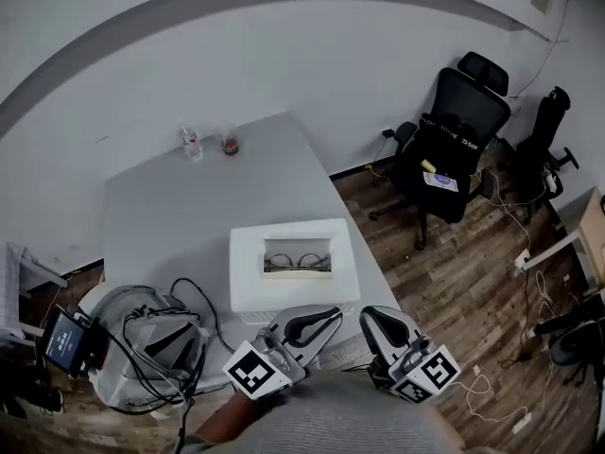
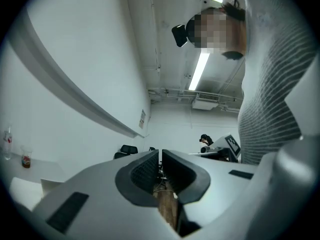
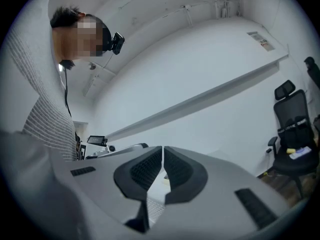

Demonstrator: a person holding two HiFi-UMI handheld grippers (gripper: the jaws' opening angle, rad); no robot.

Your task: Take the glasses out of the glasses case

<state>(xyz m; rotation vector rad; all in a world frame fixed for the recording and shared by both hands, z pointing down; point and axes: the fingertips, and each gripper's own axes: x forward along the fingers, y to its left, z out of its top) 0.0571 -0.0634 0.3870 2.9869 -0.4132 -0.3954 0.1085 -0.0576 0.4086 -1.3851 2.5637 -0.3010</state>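
Note:
A white glasses case (image 1: pixel 293 266) lies open on the grey table (image 1: pixel 189 206), with a pair of thin-framed glasses (image 1: pixel 298 261) resting in its hollow. Both grippers are held low by the person's body, short of the table's near edge. My left gripper (image 1: pixel 333 311) sits just below the case and is shut with nothing in it. My right gripper (image 1: pixel 376 315) is beside it, to the right, also shut and empty. In the left gripper view the jaws (image 2: pixel 160 160) point up at the room; in the right gripper view the jaws (image 3: pixel 163 159) face the wall.
Two small containers (image 1: pixel 210 142) stand at the table's far edge. A cluttered seat with cables (image 1: pixel 151 343) and a small screen (image 1: pixel 66 340) are at the left. Black office chairs (image 1: pixel 454 140) stand on the wooden floor at the right.

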